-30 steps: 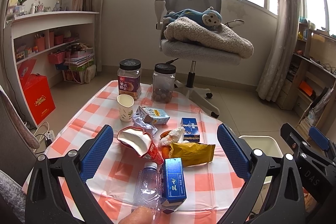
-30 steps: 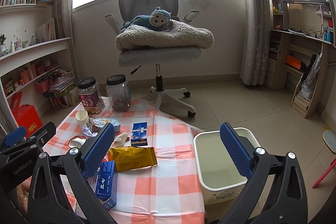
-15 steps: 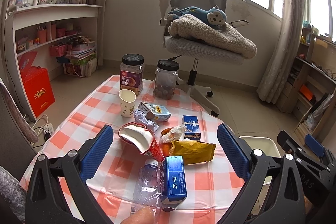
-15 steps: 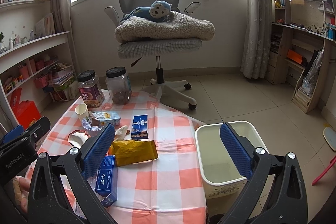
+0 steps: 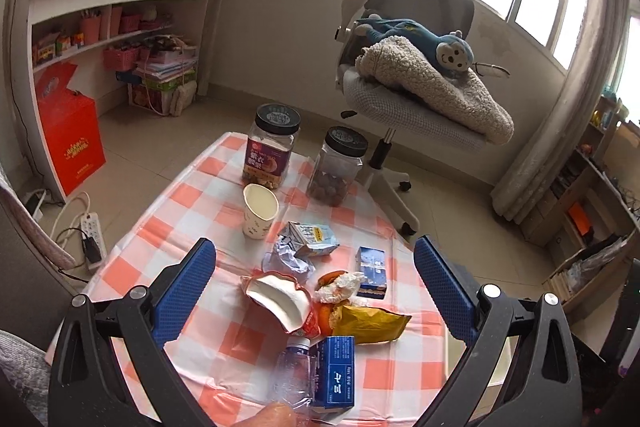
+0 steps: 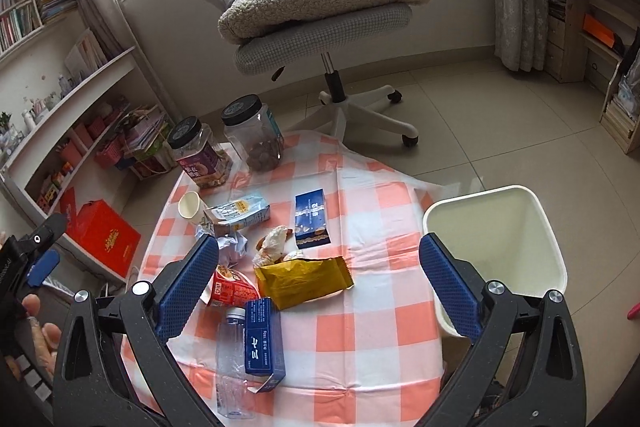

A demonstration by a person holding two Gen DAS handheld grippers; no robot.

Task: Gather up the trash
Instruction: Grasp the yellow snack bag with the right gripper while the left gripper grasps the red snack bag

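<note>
Trash lies on a red-checked table (image 6: 384, 331): a yellow wrapper (image 6: 304, 281) (image 5: 370, 323), a clear plastic bottle (image 6: 232, 363) (image 5: 294, 379), a blue box (image 6: 264, 341) (image 5: 334, 371) beside it, a torn red carton (image 5: 286, 301) (image 6: 228, 291), a crumpled tissue with peel (image 6: 274, 245) (image 5: 338, 285), a milk carton (image 6: 240, 213) (image 5: 310, 237), a small blue box (image 6: 312, 219) (image 5: 372, 271) and a paper cup (image 5: 258, 211) (image 6: 190, 207). My left gripper (image 5: 314, 287) and right gripper (image 6: 318, 285) are both open and empty above the table. A white bin (image 6: 496, 255) stands right of the table.
Two black-lidded jars (image 5: 272, 147) (image 5: 338, 167) stand at the table's far edge. An office chair (image 6: 324, 23) with a blanket and a blue monkey toy is behind. Shelves (image 5: 100, 39) and a red box (image 5: 70, 139) stand at the left. A power strip (image 5: 92, 231) lies on the floor.
Both grippers have tilted downward and moved closer over the table, so the trash now sits between the open fingers. Nothing on the table has moved.
</note>
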